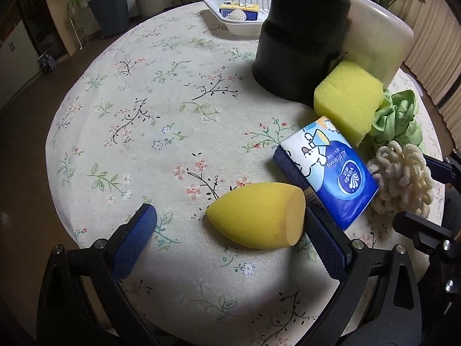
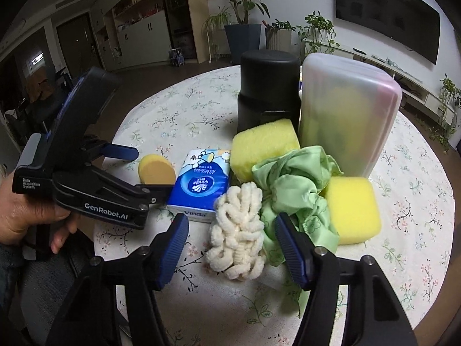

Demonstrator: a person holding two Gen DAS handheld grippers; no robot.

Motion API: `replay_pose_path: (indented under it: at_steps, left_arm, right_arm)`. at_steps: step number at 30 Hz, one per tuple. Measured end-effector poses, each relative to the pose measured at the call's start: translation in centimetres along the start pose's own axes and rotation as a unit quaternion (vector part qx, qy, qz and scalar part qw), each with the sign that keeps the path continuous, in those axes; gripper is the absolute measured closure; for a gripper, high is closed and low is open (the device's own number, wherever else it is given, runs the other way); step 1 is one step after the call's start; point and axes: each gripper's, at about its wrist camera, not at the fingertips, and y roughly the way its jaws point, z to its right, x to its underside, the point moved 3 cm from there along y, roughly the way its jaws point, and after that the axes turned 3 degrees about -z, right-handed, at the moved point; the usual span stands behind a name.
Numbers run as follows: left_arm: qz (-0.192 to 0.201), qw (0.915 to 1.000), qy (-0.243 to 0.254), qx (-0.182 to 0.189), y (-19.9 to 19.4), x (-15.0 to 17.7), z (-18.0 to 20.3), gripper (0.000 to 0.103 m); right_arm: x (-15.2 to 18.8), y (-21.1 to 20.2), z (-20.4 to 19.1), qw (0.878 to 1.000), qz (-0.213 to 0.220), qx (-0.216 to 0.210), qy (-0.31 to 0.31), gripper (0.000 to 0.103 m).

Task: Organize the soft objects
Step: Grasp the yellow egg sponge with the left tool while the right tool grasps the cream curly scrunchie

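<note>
My left gripper [image 1: 222, 219] is open around a yellow egg-shaped sponge [image 1: 256, 214] lying on the floral tablecloth; the sponge rests against the right finger. It also shows in the right wrist view [image 2: 157, 169]. Beside it lies a blue Vinda tissue pack [image 1: 331, 170], also in the right wrist view [image 2: 200, 184]. My right gripper [image 2: 230, 230] is open, its fingers on either side of a cream chenille scrunchie [image 2: 237, 238]. A green satin scrunchie [image 2: 296, 190] and two yellow block sponges [image 2: 263, 144] [image 2: 353, 210] lie behind it.
A black cylinder [image 2: 268, 89] and a translucent upright container [image 2: 345, 112] stand behind the pile. A white tray [image 1: 239, 14] holding a tissue pack and a white puff sits at the table's far edge. The left gripper body [image 2: 95, 173] is at the left in the right wrist view.
</note>
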Motion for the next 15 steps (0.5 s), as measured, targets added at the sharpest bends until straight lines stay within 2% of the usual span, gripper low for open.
replay_pose_path:
  at_steps: [6, 8, 10, 11, 13, 15]
  left_arm:
    - [0.004, 1.0, 0.004, 0.001, -0.1, 0.1, 0.2, 0.014]
    - [0.006, 0.9999, 0.008, -0.003, -0.1, -0.1, 0.4, 0.018]
    - [0.012, 0.9998, 0.013, -0.002, -0.2, -0.1, 0.7, 0.032]
    - [0.016, 0.9998, 0.015, -0.001, -0.3, -0.1, 0.8, 0.035]
    - [0.022, 0.9996, 0.019, 0.001, -0.6, 0.0, 1.1, 0.047]
    - [0.026, 0.9995, 0.019, 0.002, -0.7, 0.0, 1.2, 0.049]
  right_arm:
    - [0.2, 0.7, 0.0, 1.0, -0.013, 0.002, -0.002, 0.041]
    - [0.2, 0.9, 0.1, 1.0, -0.016, 0.002, -0.001, 0.05]
    - [0.3, 1.3, 0.4, 1.0, -0.021, 0.01, -0.003, 0.063]
    - [0.4, 1.4, 0.5, 1.0, -0.023, 0.013, -0.003, 0.071]
    - [0.5, 1.5, 0.8, 1.0, -0.025, 0.013, -0.002, 0.075]
    - [0.5, 1.3, 0.9, 1.0, -0.026, 0.009, 0.0, 0.079]
